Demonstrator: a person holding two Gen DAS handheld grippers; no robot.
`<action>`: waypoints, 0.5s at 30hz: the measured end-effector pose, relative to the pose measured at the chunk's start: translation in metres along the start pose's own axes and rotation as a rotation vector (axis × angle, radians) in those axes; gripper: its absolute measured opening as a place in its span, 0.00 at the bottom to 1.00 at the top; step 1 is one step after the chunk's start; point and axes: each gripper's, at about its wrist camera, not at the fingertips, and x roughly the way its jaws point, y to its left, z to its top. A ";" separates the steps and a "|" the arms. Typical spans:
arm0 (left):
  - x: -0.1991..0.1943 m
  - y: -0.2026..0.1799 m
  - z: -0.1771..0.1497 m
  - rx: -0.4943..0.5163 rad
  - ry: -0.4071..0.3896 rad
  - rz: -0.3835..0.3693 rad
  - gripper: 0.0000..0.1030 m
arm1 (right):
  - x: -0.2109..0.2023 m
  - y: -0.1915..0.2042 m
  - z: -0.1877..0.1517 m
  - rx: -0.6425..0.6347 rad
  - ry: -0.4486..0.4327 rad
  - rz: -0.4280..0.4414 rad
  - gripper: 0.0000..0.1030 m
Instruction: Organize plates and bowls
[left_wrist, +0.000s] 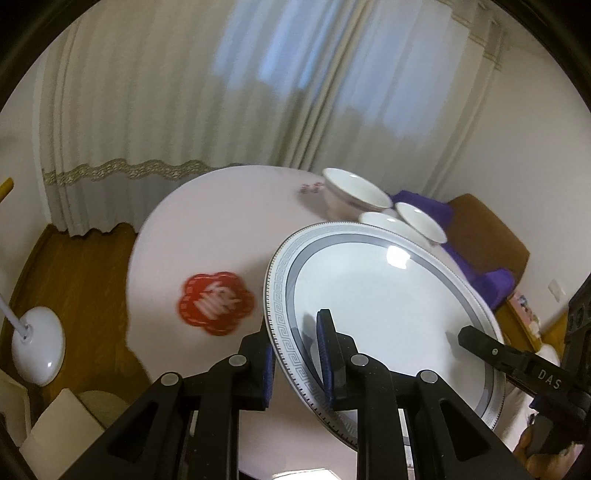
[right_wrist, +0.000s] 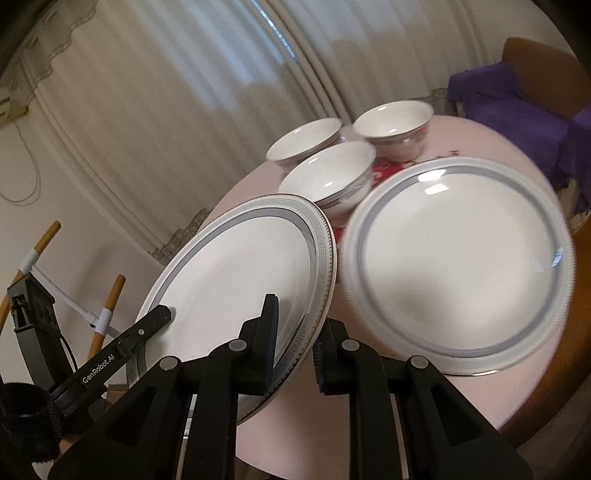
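Observation:
A white plate with a grey key-pattern rim (left_wrist: 388, 295) (right_wrist: 236, 280) hangs tilted above the round pink table (left_wrist: 207, 229), held from both sides. My left gripper (left_wrist: 295, 343) is shut on its left rim, and my right gripper (right_wrist: 295, 328) is shut on its right rim. Each view shows the other gripper's finger lying over the far rim of the plate. A second matching plate (right_wrist: 458, 266) lies flat on the table to the right. Behind it stand three white bowls (right_wrist: 306, 138) (right_wrist: 332, 173) (right_wrist: 395, 125), also in the left wrist view (left_wrist: 354, 192).
A red flower-shaped mat (left_wrist: 216, 302) lies on the table's left part. A brown chair with purple cloth (left_wrist: 491, 236) (right_wrist: 517, 103) stands beyond the table. A white lamp base (left_wrist: 37, 343) sits on the wooden floor at left. Curtains hang behind.

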 end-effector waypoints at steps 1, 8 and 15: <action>0.000 -0.007 -0.001 0.005 0.000 -0.007 0.16 | -0.006 -0.005 0.001 0.003 -0.007 -0.004 0.16; 0.018 -0.057 -0.005 0.046 0.018 -0.051 0.16 | -0.041 -0.042 0.006 0.026 -0.033 -0.040 0.16; 0.048 -0.103 -0.010 0.077 0.064 -0.092 0.17 | -0.065 -0.085 0.010 0.052 -0.047 -0.090 0.16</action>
